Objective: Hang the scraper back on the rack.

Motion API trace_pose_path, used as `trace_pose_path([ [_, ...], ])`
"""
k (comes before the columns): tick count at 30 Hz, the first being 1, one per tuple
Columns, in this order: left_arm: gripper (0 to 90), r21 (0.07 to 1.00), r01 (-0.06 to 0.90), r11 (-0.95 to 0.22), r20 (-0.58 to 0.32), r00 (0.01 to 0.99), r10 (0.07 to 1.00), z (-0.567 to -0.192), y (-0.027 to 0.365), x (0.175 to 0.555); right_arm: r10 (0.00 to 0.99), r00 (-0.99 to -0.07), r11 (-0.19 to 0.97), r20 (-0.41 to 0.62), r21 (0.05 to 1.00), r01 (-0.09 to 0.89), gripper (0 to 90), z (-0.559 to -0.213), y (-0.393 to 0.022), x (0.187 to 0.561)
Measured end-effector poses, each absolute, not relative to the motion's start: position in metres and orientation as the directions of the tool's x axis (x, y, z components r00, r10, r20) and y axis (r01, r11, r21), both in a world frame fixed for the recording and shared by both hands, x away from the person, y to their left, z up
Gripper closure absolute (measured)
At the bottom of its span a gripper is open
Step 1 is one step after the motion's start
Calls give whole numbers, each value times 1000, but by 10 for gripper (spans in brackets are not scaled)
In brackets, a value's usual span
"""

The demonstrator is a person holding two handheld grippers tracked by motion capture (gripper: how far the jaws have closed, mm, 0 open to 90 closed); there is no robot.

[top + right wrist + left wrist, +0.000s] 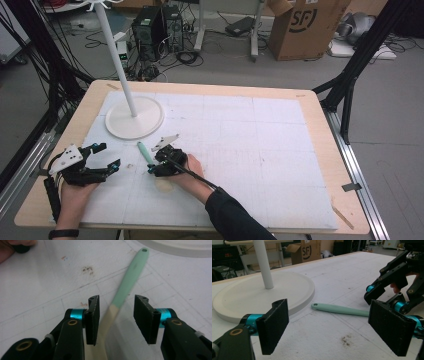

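Two grippers are working just in front of the white stand base point(134, 118). My right gripper point(116, 315) is straddling the spatula point(127, 282), jaws apart, readying a pinch where green handle meets cream blade. My left gripper point(329, 325) is waiting open beside it. The blade is running under my right gripper, so I can't make out its end.

both tools low over the table, left tool point(102, 156) and right tool point(117, 318) jaws apart
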State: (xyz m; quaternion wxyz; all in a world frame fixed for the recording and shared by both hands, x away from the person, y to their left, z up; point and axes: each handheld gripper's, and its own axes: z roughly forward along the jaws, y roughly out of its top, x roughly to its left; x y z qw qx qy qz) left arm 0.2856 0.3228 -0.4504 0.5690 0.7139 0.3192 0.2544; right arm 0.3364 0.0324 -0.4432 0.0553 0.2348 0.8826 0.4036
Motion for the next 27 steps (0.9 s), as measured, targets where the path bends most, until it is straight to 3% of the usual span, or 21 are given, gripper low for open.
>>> trace_pose_path([
  [6,175,975,166,-149,1,666,746,-450,323,286,480,-877,599,38,715,359,634,-445,38,330],
  [9,174,975,166,-150,1,665,746,-450,323,285,496,-868,603,15,713,357,743,-445,41,327],
  [19,174,974,165,-155,6,665,747,-450,322,285,537,-844,594,21,701,395,786,-443,44,326],
  [27,175,974,164,-155,7,665,747,-450,322,285,521,-849,578,90,695,428,819,-442,37,333],
])
